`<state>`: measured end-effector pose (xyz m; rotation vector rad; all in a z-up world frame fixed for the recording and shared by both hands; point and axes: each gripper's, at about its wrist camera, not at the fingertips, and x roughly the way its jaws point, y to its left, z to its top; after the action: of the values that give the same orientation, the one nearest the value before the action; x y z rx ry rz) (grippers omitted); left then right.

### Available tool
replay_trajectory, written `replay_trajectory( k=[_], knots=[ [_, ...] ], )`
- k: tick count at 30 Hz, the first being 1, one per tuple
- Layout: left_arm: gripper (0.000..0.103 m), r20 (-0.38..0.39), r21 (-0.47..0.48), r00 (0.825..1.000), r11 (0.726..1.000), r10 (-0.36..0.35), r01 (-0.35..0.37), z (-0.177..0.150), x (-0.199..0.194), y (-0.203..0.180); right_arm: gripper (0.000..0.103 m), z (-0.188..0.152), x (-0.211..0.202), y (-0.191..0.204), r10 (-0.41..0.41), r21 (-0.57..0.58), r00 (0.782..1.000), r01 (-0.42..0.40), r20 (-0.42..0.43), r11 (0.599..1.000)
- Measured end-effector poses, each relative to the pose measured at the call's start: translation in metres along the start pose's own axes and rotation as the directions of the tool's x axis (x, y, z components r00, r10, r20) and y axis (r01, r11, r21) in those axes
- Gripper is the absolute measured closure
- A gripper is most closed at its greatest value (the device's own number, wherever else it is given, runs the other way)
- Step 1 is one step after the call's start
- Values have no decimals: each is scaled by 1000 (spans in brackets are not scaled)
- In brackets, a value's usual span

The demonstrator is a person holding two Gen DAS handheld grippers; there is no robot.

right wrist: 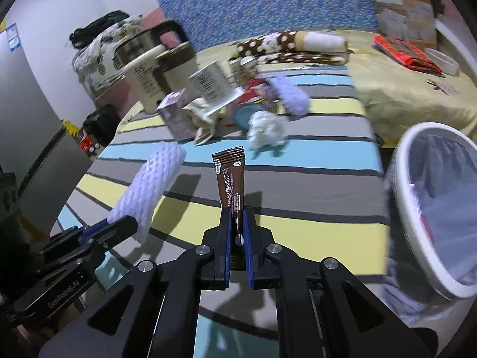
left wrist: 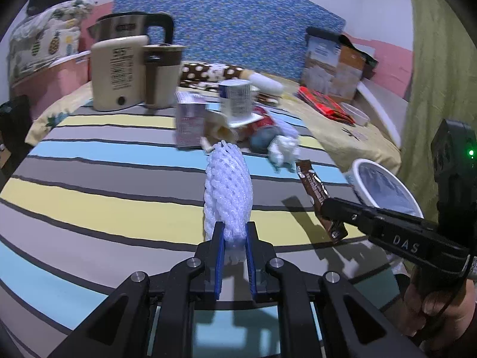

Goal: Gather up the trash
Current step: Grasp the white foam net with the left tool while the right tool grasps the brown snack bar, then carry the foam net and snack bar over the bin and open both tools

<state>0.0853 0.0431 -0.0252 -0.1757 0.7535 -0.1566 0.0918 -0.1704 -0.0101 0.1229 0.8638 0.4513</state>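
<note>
Two pieces in hand, a pile still left on the table

Our left tool point(left wrist: 235, 238) is nearly shut, pinching the white foam net sleeve point(left wrist: 228, 191) by its near end, and our right tool point(right wrist: 237, 232) is clamped tight on the brown coffee sachet point(right wrist: 231, 179), both lifted clear of the striped cloth. The white bin point(right wrist: 402, 161) sits at the table's right edge (something pale already lies inside, though we cannot tell what). Neither piece is dropped yet, and we judge most of the job remains: the crumpled tissue point(right wrist: 266, 129), the upturned yoghurt cup point(left wrist: 238, 98), the small carton point(left wrist: 189, 125) and wrappers still lie together mid-table.
</note>
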Motion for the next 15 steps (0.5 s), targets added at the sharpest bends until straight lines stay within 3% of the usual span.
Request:
replay_trajectory(
  k=[15],
  knots=[
    [90, -39, 131, 989, 981, -141, 145, 11, 16, -91, 93, -10, -60, -78, -163, 154, 982, 146, 99, 977]
  ],
)
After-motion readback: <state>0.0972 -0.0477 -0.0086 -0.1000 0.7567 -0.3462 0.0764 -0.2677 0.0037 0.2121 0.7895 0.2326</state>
